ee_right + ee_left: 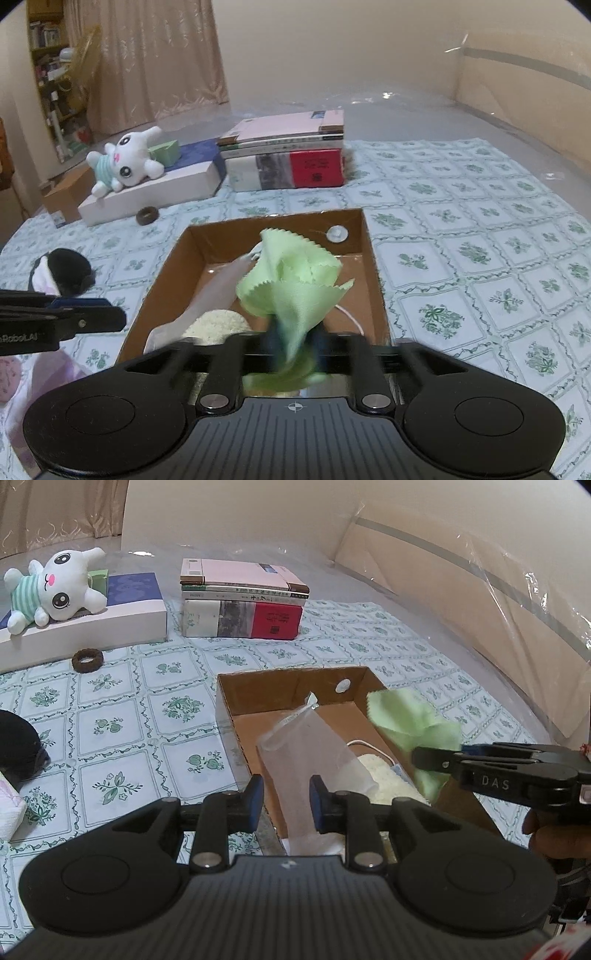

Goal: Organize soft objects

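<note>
Right gripper (295,341) over the cardboard box (373,266), jaws parted, green cloth (295,280) loose between them and about to drop.

Left gripper (286,801) sits slightly open with nothing pinched, above a translucent pouch (306,753) already in the box beside a fuzzy cream item (388,779). Roughly halfway, probably: the plush toy (59,587), brown scrunchie (88,660) and black fuzzy thing (70,271) are outside on the floral sheet (147,716).

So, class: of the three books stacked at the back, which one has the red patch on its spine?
The bottom book, the thickest one, lying directly on the tablecloth. The pink-covered top book and the thin middle book show no red.
</note>
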Action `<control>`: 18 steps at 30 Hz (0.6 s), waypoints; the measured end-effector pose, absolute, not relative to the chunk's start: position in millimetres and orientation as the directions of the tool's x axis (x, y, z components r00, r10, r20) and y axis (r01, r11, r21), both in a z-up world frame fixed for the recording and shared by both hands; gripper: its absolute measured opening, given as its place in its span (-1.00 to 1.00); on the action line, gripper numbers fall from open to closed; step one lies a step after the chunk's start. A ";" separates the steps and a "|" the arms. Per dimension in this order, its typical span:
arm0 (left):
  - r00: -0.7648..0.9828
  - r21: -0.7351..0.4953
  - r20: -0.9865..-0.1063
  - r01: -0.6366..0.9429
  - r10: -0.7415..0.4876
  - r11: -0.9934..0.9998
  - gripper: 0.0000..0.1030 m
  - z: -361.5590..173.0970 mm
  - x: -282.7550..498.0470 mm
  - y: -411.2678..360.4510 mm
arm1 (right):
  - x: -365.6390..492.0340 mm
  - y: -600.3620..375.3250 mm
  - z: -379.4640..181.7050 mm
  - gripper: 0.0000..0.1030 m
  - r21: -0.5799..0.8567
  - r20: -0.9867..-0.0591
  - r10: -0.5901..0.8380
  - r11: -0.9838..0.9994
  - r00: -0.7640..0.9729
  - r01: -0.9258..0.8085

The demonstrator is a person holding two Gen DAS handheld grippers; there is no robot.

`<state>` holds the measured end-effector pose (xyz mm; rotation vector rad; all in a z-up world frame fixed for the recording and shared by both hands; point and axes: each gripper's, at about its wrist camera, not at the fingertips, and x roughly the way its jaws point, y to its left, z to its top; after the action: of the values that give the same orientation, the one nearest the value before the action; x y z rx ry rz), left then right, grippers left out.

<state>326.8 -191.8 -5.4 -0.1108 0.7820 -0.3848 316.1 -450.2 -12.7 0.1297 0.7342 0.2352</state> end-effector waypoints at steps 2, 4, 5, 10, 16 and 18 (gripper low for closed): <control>0.646 -0.237 -0.664 0.298 -0.378 0.925 -0.56 -4.6 325.3 -190.3 | 311.8 -451.5 -10.4 0.19 0.207 -0.623 0.250 0.966 0.741 -0.152; 0.647 -0.237 -0.663 0.297 -0.377 0.925 -0.56 -4.6 324.7 -188.5 | 309.8 -451.5 -7.7 0.19 0.210 -0.618 0.252 0.966 0.744 -0.153; 0.646 -0.237 -0.664 0.296 -0.376 0.925 -0.56 -4.6 324.3 -187.6 | 308.7 -451.5 -6.6 0.19 0.210 -0.617 0.251 0.966 0.746 -0.151; 0.649 -0.242 -0.659 0.293 -0.379 0.925 -0.56 -0.8 318.8 -183.4 | 299.1 -450.9 -1.4 0.19 0.208 -0.617 0.238 0.969 0.750 -0.136; 0.659 -0.244 -0.648 0.294 -0.381 0.924 -0.56 10.6 303.9 -177.9 | 276.2 -445.4 10.6 0.19 0.226 -0.609 0.235 0.967 0.758 -0.118; 0.662 -0.243 -0.646 0.294 -0.380 0.924 -0.55 15.5 296.0 -175.3 | 265.8 -440.8 16.2 0.19 0.232 -0.601 0.238 0.966 0.763 -0.119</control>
<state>296.0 -175.3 15.5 -0.1209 0.7576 -0.3821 265.8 -440.8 16.2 0.1843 0.6766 0.1953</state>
